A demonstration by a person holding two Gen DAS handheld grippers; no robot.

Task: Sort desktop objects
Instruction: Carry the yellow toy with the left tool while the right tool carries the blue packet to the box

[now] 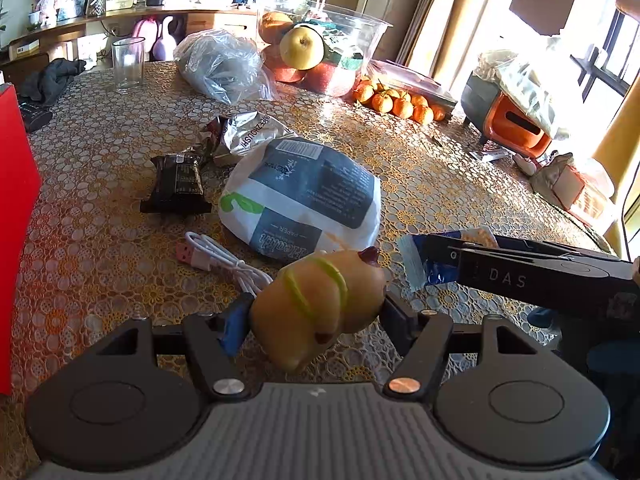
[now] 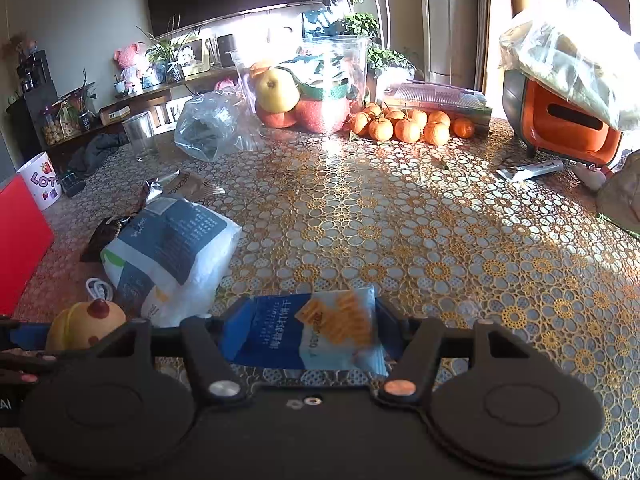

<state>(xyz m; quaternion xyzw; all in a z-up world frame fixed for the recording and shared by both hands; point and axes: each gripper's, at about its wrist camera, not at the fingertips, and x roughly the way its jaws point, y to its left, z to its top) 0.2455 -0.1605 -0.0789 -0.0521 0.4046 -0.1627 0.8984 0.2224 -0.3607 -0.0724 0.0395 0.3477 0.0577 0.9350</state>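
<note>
My left gripper (image 1: pixel 316 316) is shut on a tan squishy toy (image 1: pixel 320 300) with green stripes and dark red spots, held just above the tablecloth. The same toy (image 2: pixel 84 328) shows at the lower left of the right wrist view. My right gripper (image 2: pixel 308 330) is shut on a blue and white snack packet (image 2: pixel 312 328) with orange crackers printed on it. In the left wrist view that packet (image 1: pixel 420 264) sticks out of the right gripper's black fingers (image 1: pixel 472 252), just right of the toy.
On the patterned tablecloth (image 2: pixel 420 240) lie a white and grey tissue pack (image 1: pixel 304 196), a white cable (image 1: pixel 224 256), a dark snack bar (image 1: pixel 178 184) and a silver bag (image 1: pixel 244 132). Farther back are a glass (image 1: pixel 128 64), a fruit tub (image 1: pixel 320 48), tangerines (image 1: pixel 400 104) and an orange bin (image 1: pixel 508 116). A red box (image 1: pixel 12 220) stands at the left.
</note>
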